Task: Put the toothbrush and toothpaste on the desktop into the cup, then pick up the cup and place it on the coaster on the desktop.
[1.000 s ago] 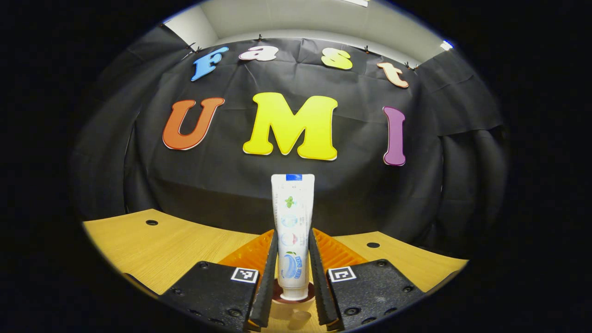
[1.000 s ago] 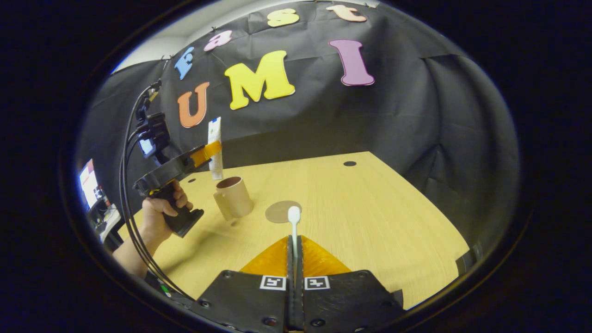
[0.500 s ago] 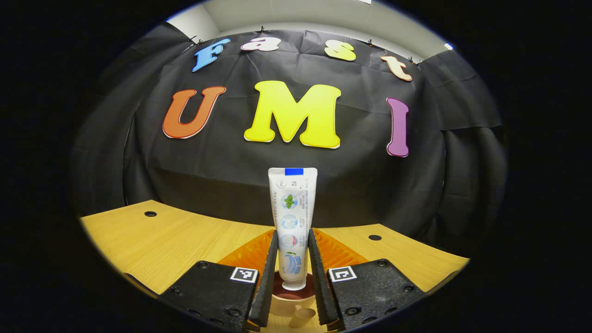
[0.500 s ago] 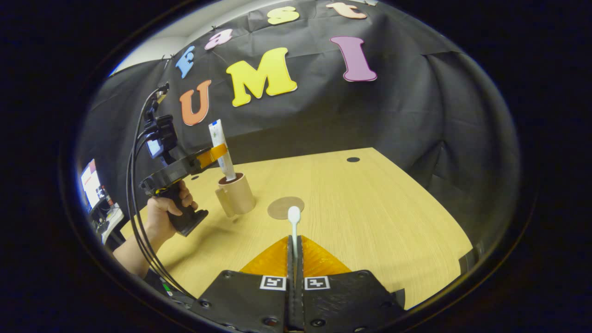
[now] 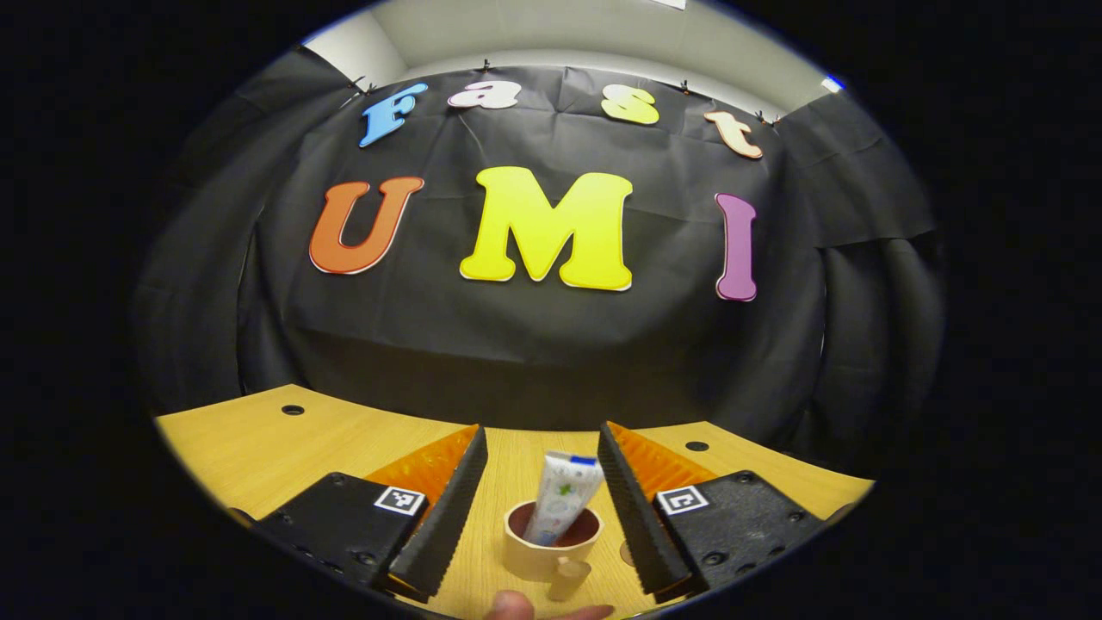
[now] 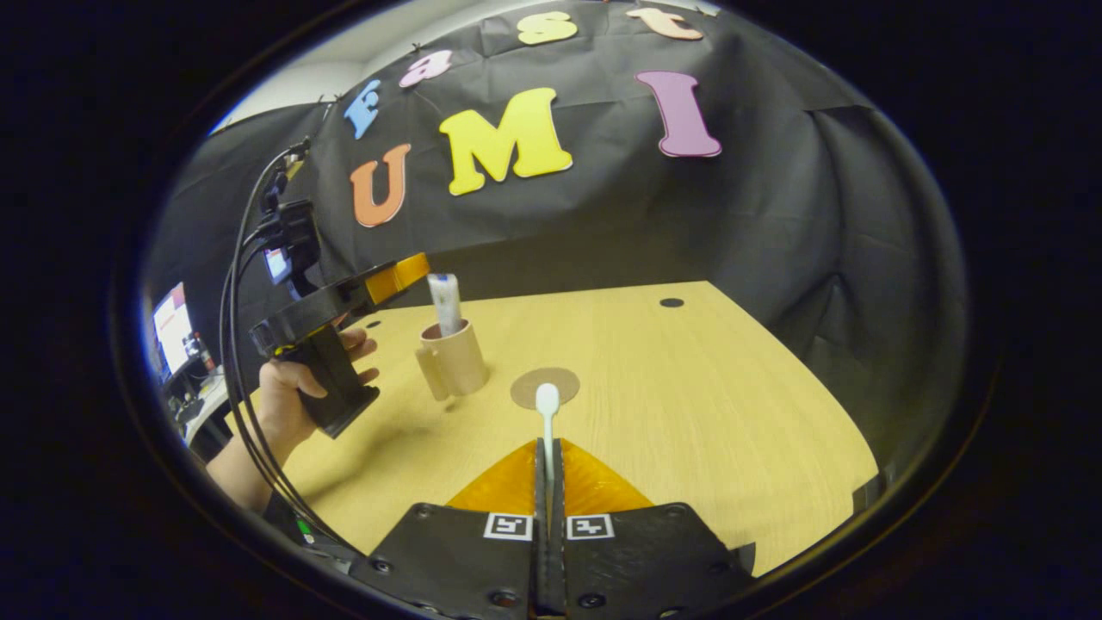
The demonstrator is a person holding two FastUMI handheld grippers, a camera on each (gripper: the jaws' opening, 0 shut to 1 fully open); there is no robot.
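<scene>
1. Cup [image 5: 551, 544]: tan, with a dark inside and a side handle; stood upright on the bench [image 5: 258, 448]. Taken as landmark for all entries below.
2. Toothpaste [image 5: 561, 499]: white tube, stood inside the cup, cap end down, flat end leaning above the rim. Seen also in the right gripper view [image 6: 445, 303].
3. Left gripper [image 5: 538, 504]: jaws released and spread wide, one finger on each side above the cup, neither touching the tube. In the right gripper view it [image 6: 405, 274] hung just above and beside the cup [image 6: 455, 360], held by a hand [image 6: 288, 396].
4. Coaster [image 6: 544, 387]: round brown disc, flat on the bench [image 6: 689, 405], just beside the cup, bare.
5. Toothbrush [image 6: 547, 422]: white, clear of the cup, its head overlapping the coaster's near edge in the right gripper view.
6. Right gripper [image 6: 548, 482]: jaws clenched on the toothbrush handle, well apart from the cup.
</scene>
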